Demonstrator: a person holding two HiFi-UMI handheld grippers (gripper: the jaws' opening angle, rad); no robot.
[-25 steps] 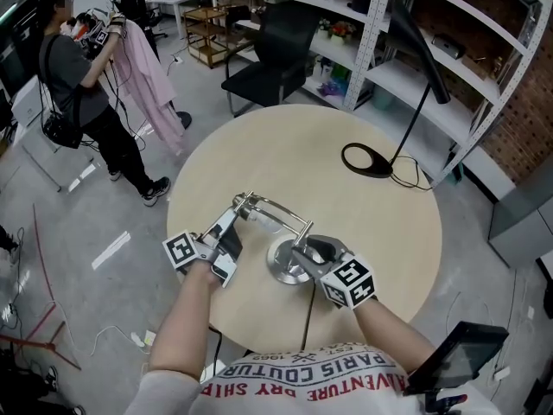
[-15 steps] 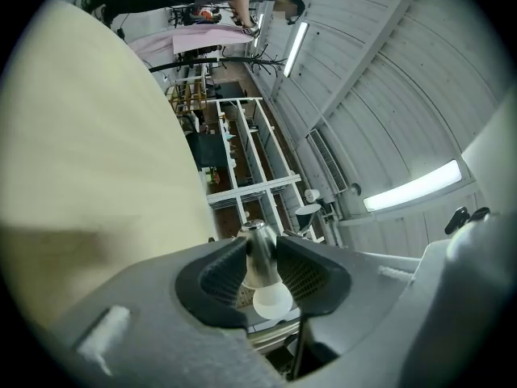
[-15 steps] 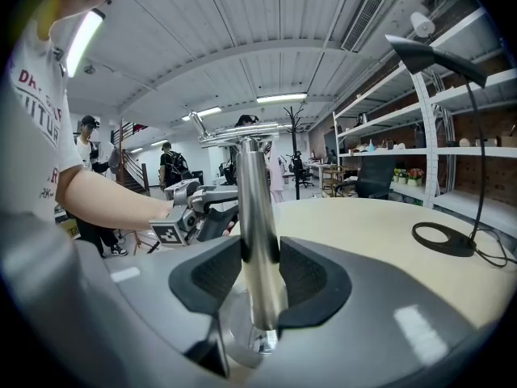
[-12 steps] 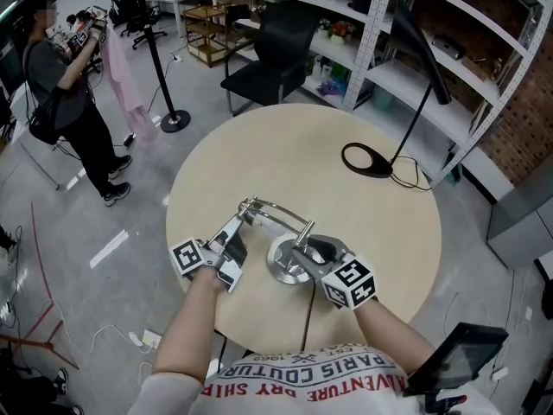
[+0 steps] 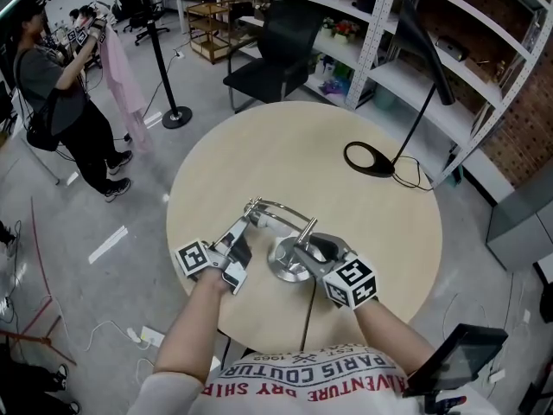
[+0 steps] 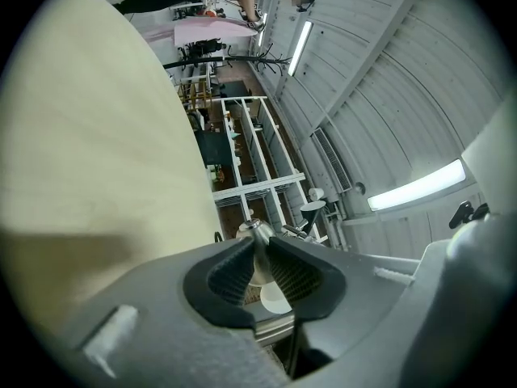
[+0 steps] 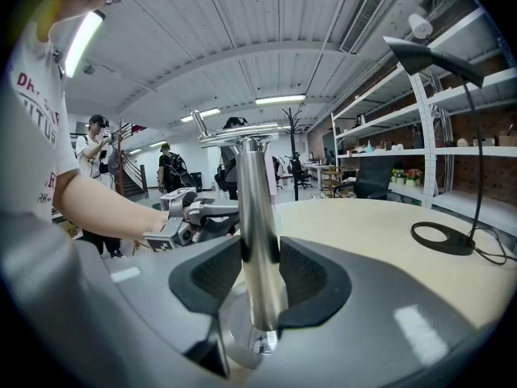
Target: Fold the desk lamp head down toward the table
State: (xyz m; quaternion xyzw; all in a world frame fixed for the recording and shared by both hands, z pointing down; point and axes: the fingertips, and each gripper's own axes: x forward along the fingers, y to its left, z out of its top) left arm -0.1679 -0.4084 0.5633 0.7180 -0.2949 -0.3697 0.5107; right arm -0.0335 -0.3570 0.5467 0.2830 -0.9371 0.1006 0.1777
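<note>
On the table (image 5: 302,145), desk lamp (image 5: 289,264), shirt (image 5: 285,392) reads "PARIS COUTURE", maybe "1965"

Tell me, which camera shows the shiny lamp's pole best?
The right gripper view: the pole stands big and upright between the right gripper's fingers. The head view shows it small, from above, partly behind that gripper. The left gripper view shows the lamp head; no pole can be made out there.

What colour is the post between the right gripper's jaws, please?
Shiny silver post; clearest in the right gripper view.
</note>
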